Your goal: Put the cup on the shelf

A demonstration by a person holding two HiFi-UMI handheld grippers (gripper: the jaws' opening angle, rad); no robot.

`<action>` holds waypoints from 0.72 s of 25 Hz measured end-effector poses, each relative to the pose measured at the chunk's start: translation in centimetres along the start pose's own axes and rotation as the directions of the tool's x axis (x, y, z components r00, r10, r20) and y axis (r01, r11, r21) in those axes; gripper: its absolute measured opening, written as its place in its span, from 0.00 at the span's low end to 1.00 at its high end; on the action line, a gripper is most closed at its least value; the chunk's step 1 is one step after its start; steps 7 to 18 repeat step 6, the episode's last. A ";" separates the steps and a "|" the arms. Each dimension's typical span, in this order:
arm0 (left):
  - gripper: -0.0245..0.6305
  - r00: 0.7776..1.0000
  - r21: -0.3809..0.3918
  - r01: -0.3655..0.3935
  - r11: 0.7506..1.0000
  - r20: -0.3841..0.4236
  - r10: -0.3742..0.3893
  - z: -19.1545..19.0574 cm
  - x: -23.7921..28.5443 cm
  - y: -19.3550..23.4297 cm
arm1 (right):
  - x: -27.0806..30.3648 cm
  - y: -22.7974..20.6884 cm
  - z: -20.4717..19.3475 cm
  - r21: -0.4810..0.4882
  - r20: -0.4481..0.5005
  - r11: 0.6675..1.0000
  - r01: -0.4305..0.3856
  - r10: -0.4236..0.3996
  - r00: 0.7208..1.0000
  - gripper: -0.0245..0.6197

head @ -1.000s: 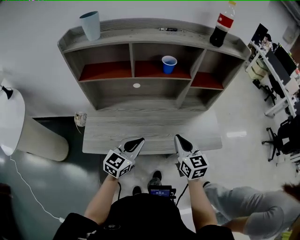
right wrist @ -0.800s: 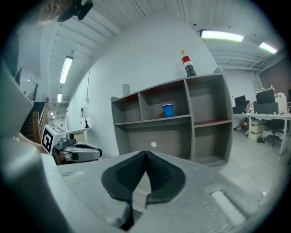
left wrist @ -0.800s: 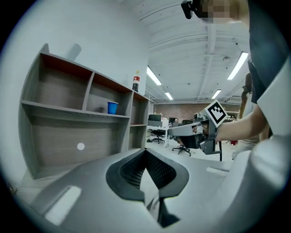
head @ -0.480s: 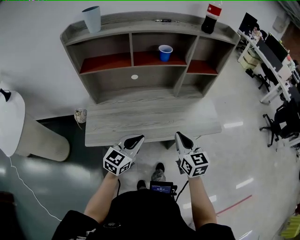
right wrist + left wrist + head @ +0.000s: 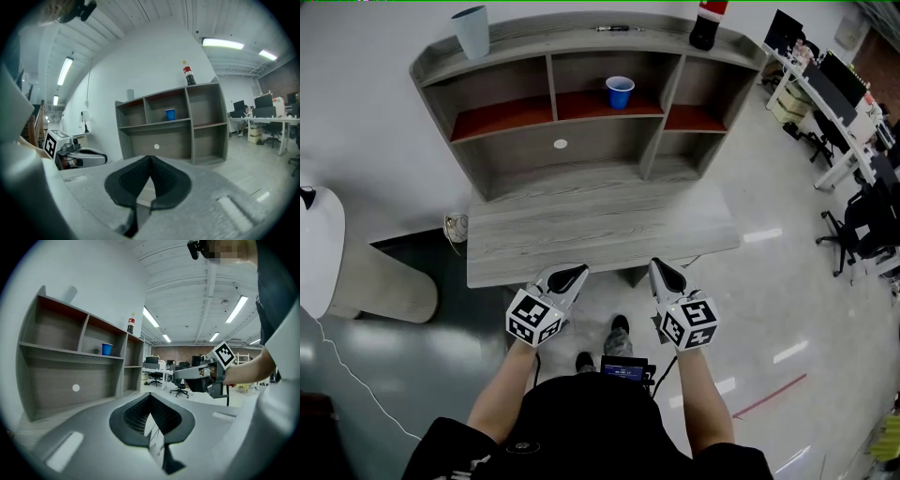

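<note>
A blue cup stands upright in the middle upper compartment of the grey wooden shelf; it also shows as the blue cup and the blue cup in the gripper views. My left gripper and right gripper hang side by side just in front of the desk's front edge, far from the cup. Both are shut with nothing between the jaws. In the left gripper view the left gripper points at the shelf, and so does the right gripper in the right gripper view.
A tall grey-blue cup, a pen and a cola bottle stand on the shelf top. The grey desk lies under the shelf. A white rounded object is at left; office chairs and desks at right.
The view has drawn back and shifted: the desk edge now lies just beyond the gripper tips. A person in grey at lower right has left the view. Both grippers stay shut and empty.
</note>
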State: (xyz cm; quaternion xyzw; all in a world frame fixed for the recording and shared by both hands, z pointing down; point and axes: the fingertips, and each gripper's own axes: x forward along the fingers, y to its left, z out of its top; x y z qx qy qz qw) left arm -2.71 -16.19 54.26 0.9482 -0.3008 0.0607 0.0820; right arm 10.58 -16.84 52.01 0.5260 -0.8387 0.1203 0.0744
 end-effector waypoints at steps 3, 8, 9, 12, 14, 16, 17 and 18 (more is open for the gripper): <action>0.04 1.000 0.001 0.003 1.000 -0.004 -0.003 -0.1 0.2 -0.2 | -0.2 -0.2 0.0 0.002 -0.001 1.000 0.002 -0.002 1.000 0.03; 0.04 1.000 -0.002 0.002 1.000 -0.006 -0.002 -0.1 0.5 -0.2 | -0.2 -0.5 0.0 0.002 -0.003 1.000 0.001 -0.001 1.000 0.03; 0.04 1.000 -0.002 0.002 1.000 -0.006 -0.002 -0.1 0.5 -0.2 | -0.2 -0.5 0.0 0.002 -0.003 1.000 0.001 -0.001 1.000 0.03; 0.04 1.000 -0.002 0.002 1.000 -0.006 -0.002 -0.1 0.5 -0.2 | -0.2 -0.5 0.0 0.002 -0.003 1.000 0.001 -0.001 1.000 0.03; 0.04 1.000 -0.002 0.002 1.000 -0.006 -0.002 -0.1 0.5 -0.2 | -0.2 -0.5 0.0 0.002 -0.003 1.000 0.001 -0.001 1.000 0.03; 0.04 1.000 -0.002 0.002 1.000 -0.006 -0.002 -0.1 0.5 -0.2 | -0.2 -0.5 0.0 0.002 -0.003 1.000 0.001 -0.001 1.000 0.03; 0.04 1.000 -0.002 0.002 1.000 -0.006 -0.002 -0.1 0.5 -0.2 | -0.2 -0.5 0.0 0.002 -0.003 1.000 0.001 -0.001 1.000 0.03; 0.04 1.000 -0.002 0.002 1.000 -0.006 -0.002 -0.1 0.5 -0.2 | -0.2 -0.5 0.0 0.002 -0.003 1.000 0.001 -0.001 1.000 0.03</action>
